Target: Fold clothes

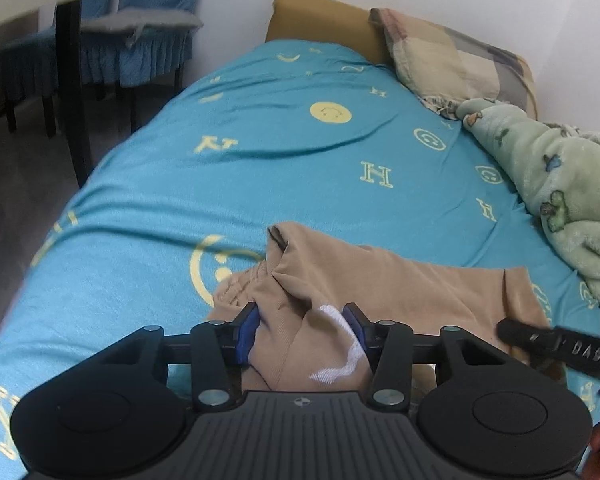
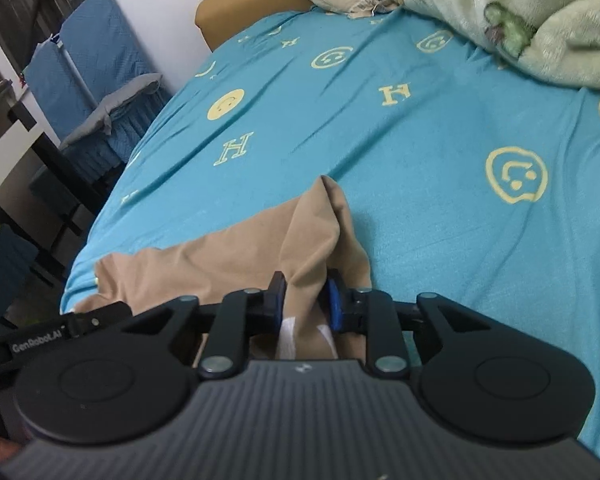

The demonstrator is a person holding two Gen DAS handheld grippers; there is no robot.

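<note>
Two grippers work the same tan garment (image 1: 380,284) near the foot of the bed (image 1: 140,208). Farthest left, beyond the bed's edge, stand chairs with blue pleated covers (image 1: 140,52) and a grey cushion (image 1: 148,20). The left gripper (image 1: 302,332) is held low and level over the bed, its blue pads (image 1: 247,330) set fairly wide with a bunched fold of the garment, bearing a white printed mark, between them; whether the pads pinch it cannot be told. The right gripper (image 2: 305,300) reaches in just beside it, jaws narrow and clamped on a raised ridge of the same cloth (image 2: 228,248). The garment is soft, finely ribbed and creased. It lies on a smooth teal sheet (image 2: 420,128) printed with yellow smiley faces. Farther right lie a patchwork pillow (image 1: 456,56) and a fluffy pale-green blanket (image 1: 572,184).
</note>
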